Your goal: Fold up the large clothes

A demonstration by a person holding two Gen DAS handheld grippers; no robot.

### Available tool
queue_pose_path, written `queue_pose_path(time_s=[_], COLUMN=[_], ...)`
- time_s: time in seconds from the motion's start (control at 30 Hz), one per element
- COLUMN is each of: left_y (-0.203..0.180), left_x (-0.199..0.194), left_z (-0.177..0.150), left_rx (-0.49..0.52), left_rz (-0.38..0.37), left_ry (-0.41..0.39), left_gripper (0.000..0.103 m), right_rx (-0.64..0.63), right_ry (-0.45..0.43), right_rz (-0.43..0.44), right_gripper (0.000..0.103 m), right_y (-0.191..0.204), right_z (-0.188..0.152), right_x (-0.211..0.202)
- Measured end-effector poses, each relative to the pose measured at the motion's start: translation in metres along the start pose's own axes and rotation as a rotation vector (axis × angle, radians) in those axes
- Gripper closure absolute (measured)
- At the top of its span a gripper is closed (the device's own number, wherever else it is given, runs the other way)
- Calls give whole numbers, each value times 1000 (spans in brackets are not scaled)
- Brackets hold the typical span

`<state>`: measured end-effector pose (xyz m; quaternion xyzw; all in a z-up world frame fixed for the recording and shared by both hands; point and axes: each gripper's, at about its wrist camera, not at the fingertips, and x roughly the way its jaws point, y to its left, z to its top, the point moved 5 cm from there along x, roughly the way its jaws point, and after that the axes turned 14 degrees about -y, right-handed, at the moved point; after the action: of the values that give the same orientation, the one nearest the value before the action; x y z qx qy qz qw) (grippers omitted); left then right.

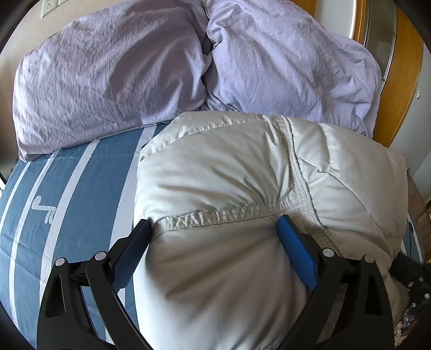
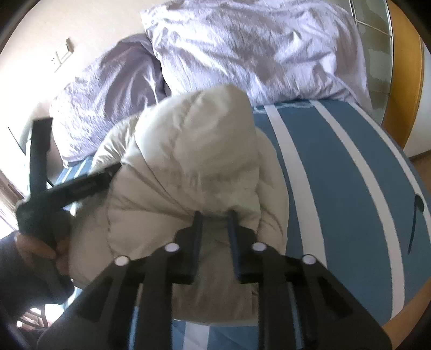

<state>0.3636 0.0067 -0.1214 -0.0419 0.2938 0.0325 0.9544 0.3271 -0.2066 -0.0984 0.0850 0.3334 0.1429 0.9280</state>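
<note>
While the left gripper [image 1: 214, 228] stands spread about as wide as it goes, a puffy fold of the white down jacket [image 1: 242, 175] bulges up between its blue-padded fingers [image 1: 295, 251]. Both fingertips are sunk against the fabric beside a stitched seam that runs across from one jaw to the other, yet whether the pads actually squeeze the fold cannot be told.

At the right gripper [image 2: 214, 215], the jaws are only a little apart, the narrow gap between them lying over the near bulge of the jacket [image 2: 188, 161]. Its tips meet the cloth, though that view is blurred, and a pinch cannot be confirmed.

Left of those jaws, the other gripper [image 2: 89, 180] reaches in against the jacket's side, held by a person's hand [image 2: 37, 247] at the frame's lower left.

Under and beyond the jacket lies a blue bedsheet with white stripes [image 1: 80, 193]. Left of the left jaws, a small white logo is printed on it, too stylised to read as letters. Right of the right jaws, a dark thin mark shows on the sheet, also unreadable.

Farther off, beyond the jacket, a rumpled lilac duvet [image 1: 134, 75] is heaped across the head of the bed. Behind it, a wall socket [image 1: 51, 6] sits on the pale wall, and wooden panelling [image 1: 404, 80] stands to the right.
</note>
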Motion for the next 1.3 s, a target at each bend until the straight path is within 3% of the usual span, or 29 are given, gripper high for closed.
queue_pose_path(time_s=[0.27, 0.67, 0.77, 0.87, 0.93, 1.0, 1.1, 1.3], left_y=[2, 4, 3, 3, 3, 3, 3, 4], left_x=[0, 0, 0, 0, 0, 0, 0, 1], left_z=[0, -1, -1, -1, -1, -1, -1, -1], left_rx=[-4, -17, -20, -23, -27, -30, -34, -36], left_rz=[-2, -9, -10, -11, -11, -11, -14, -14], left_ry=[0, 2, 1, 0, 0, 0, -1, -2], left_gripper=[8, 7, 7, 7, 7, 7, 7, 7], right_rx=[-1, -57, -55, -67, -71, -83, -87, -97], right_ry=[-83, -106, -131, -141, -135, -125, -108, -80], right_rz=[36, 44, 29, 12, 5, -10, -32, -58], right_gripper=[77, 76, 64, 62, 64, 75, 79, 81], right_y=[10, 27, 28, 28, 27, 25, 19, 12], right_z=[41, 66, 72, 75, 74, 71, 64, 51], right_x=[-12, 25, 28, 34, 40, 46, 54, 68])
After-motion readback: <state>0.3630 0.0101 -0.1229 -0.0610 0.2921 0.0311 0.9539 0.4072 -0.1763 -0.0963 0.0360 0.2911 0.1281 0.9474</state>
